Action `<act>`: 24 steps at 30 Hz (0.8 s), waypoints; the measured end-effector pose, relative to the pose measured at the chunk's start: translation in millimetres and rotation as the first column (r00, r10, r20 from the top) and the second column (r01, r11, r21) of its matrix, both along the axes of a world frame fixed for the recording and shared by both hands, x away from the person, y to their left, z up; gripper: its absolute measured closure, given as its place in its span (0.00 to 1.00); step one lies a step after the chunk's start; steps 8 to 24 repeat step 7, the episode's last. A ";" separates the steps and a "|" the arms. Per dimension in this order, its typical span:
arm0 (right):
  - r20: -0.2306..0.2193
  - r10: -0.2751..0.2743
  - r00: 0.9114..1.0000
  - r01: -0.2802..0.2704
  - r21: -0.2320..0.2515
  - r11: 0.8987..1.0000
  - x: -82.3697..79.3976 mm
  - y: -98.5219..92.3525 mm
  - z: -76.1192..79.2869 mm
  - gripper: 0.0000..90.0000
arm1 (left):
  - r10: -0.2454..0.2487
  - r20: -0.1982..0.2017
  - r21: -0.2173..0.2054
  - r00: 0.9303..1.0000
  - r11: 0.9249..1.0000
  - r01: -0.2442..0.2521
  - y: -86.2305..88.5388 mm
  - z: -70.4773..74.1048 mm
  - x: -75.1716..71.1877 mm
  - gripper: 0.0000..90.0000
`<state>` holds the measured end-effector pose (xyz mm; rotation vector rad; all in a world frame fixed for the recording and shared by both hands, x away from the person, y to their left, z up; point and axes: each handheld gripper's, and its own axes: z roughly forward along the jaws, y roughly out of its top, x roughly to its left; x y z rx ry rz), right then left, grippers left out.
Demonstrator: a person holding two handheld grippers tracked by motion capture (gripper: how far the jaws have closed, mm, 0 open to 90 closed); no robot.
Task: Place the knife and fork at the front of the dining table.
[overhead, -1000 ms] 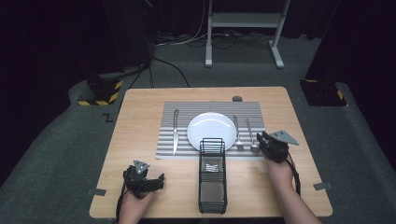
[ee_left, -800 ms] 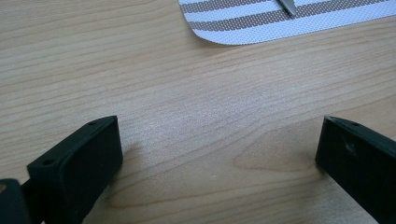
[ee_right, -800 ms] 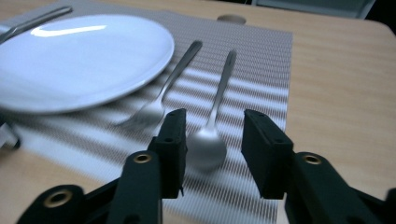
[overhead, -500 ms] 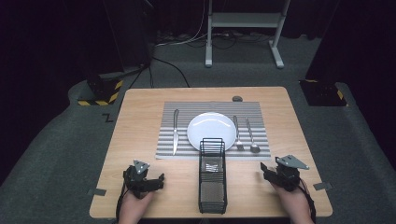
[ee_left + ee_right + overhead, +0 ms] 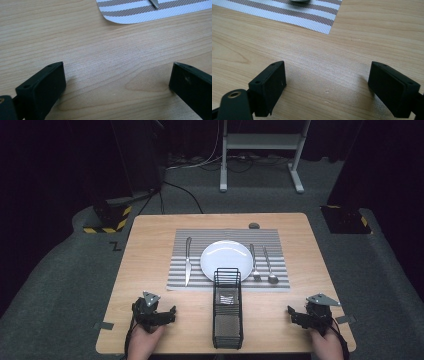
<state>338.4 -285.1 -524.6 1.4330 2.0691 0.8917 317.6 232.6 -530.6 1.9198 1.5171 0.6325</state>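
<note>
Right tool (image 5: 300, 314) sits low at the near right corner of the tabletop (image 5: 150, 250), jaws spread wide over bare wood, nothing between them. Left tool (image 5: 161, 314) is down at the near left, jaws just as wide and empty too.

The spoon (image 5: 269, 266) lies on the striped placemat (image 5: 180, 270), just right of the fork (image 5: 254, 262). Its long axis runs from far to near, handle toward the far edge, bowl at the near end close to the mat's front border. Fork beside it lies parallel, and both sit right of the white plate (image 5: 225, 257). The knife (image 5: 187, 260) lies left of the plate, also lengthwise far to near. The black wire caddy (image 5: 227, 307) stands in the middle at the front, its far end touching the mat's near edge.

In the right gripper view the spoon's bowl (image 5: 299, 0) just peeks in at the top edge, well beyond the jaws. In the left gripper view the knife's tip (image 5: 155, 3) shows on the mat corner.

Compared with a second ago: the right tool was up at the mat beside the spoon; it's now back at the near edge, and its jaws have just been opening, with nothing in them. Left tool hasn't budged. Spoon lies where it lay.
</note>
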 end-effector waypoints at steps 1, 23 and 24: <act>-0.002 -0.002 1.000 0.002 0.000 1.000 0.0 0.2 0.1 0.16 | 0.000 0.000 0.000 1.000 1.000 0.000 0.0 0.0 0.0 0.01; -0.002 0.000 1.000 0.000 -0.001 1.000 0.2 0.1 0.0 0.16 | 0.001 0.000 0.000 1.000 1.000 -0.001 0.0 0.0 0.0 0.01; -0.002 0.000 1.000 0.000 -0.001 1.000 0.2 0.1 0.0 0.16 | 0.001 0.000 0.000 1.000 1.000 -0.001 0.0 0.0 0.0 0.01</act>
